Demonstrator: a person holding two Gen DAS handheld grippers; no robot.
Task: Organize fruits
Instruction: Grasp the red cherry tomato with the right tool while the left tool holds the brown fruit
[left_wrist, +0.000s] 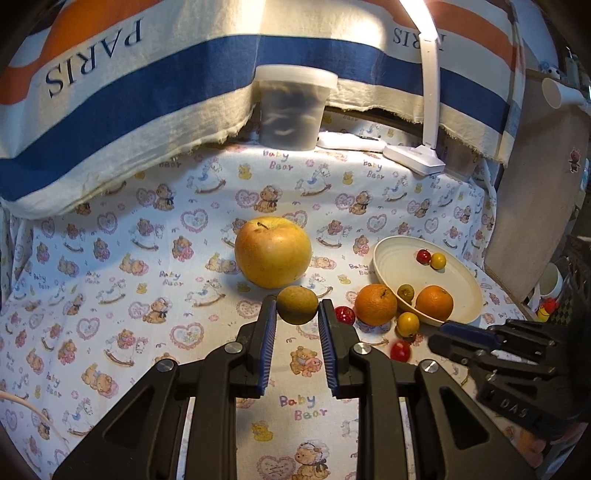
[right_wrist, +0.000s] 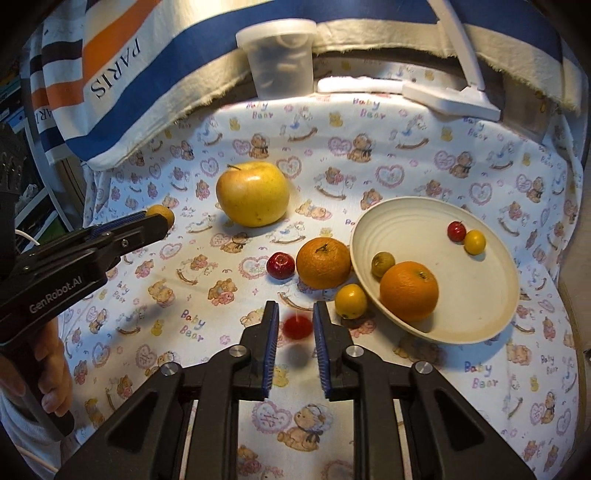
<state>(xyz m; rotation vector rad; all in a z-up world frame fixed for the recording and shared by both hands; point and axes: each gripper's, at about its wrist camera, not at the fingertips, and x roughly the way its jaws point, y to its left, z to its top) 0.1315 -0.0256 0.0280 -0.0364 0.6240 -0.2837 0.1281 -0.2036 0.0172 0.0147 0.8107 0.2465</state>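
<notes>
Gripping round brownish fruit (left_wrist: 297, 305) — left gripper (left_wrist: 296, 306) jaws closed.

Bowl (right_wrist: 476, 325) at the cloth's (right_wrist: 461, 155) right side, tilted, holding an orange (right_wrist: 409, 290) and three small fruits. Apple (right_wrist: 252, 193) left of bowl; second orange (right_wrist: 323, 263) touching bowl's left rim. Tub (right_wrist: 279, 59) at far edge.
</notes>
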